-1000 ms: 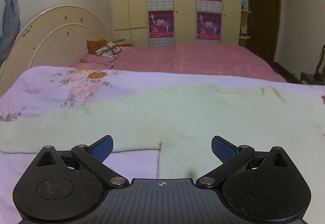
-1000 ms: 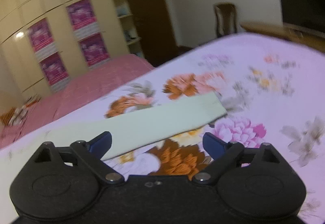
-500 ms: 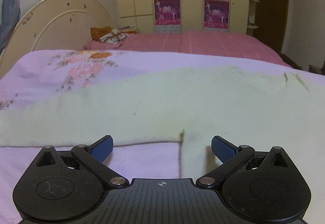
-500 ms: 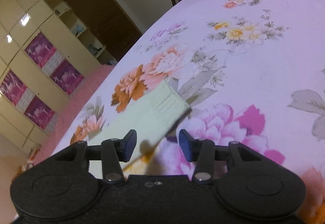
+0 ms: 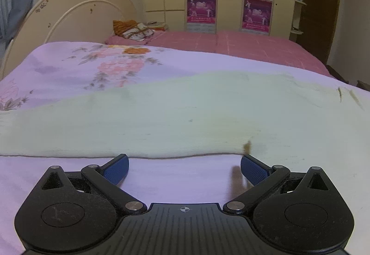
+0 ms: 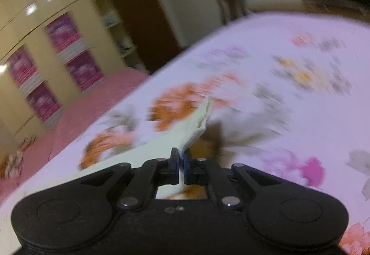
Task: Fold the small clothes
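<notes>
**Right gripper pinches the sleeve end, left one spread wide**

Now the pale green knit garment (image 5: 185, 116) lies flat across the floral lilac bedspread (image 5: 69, 65), one long sleeve running off toward the left of the left wrist view. Its near hem sits just beyond the left gripper (image 5: 184, 168), whose blue-padded fingers (image 5: 116, 168) stand wide apart over bare bedspread — nothing between them, no contact with the cloth.

Over on the other side, the right gripper (image 6: 182, 161) has its jaws pressed together on the end of a sleeve (image 6: 198, 121). The ribbed cuff stands up out of the jaws, raised off the bedspread (image 6: 289, 116) and casting a dark shadow just to its right. This view is blurred, so finer detail of the knit is hard to make out.

Behind the floral bed sits a second bed in pink (image 5: 231, 44), with a cream headboard (image 5: 81, 12) and cream wardrobe doors carrying magenta posters (image 5: 201, 7) — a dark door (image 5: 321, 7) stands at the far right
</notes>
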Demonstrator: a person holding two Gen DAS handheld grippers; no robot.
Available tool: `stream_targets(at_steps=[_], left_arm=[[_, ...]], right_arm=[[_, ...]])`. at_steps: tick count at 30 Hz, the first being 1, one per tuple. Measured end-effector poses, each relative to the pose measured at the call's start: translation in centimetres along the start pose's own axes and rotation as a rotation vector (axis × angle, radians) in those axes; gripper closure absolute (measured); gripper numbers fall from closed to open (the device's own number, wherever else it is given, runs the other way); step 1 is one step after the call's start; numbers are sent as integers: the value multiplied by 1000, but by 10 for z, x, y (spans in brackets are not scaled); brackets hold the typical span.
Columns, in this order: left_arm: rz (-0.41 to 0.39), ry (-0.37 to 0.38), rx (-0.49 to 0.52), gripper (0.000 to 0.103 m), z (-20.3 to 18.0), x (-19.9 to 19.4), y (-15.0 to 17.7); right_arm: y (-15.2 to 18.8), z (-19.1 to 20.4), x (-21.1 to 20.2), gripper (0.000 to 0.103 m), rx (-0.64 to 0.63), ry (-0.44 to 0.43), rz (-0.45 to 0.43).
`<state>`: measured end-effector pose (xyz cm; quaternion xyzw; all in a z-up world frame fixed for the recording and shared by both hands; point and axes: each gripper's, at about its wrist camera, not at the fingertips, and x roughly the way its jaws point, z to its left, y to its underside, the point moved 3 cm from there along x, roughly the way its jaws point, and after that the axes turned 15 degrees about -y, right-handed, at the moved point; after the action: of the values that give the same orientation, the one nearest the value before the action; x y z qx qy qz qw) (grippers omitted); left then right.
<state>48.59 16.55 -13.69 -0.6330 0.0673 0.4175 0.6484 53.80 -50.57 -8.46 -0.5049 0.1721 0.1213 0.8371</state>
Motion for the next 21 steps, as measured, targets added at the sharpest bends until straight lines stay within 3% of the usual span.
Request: stream_targets(at_steps=[5, 11, 21], left_arm=[[10, -11, -23, 1, 18, 0, 1], [43, -9, -28, 0, 36, -3, 13], [45, 4, -55, 1, 56, -8, 15]], right_arm=[[19, 89, 16, 99, -163, -133, 62], [65, 194, 40, 99, -280, -305, 162], [144, 314, 45, 99, -463, -505, 296]])
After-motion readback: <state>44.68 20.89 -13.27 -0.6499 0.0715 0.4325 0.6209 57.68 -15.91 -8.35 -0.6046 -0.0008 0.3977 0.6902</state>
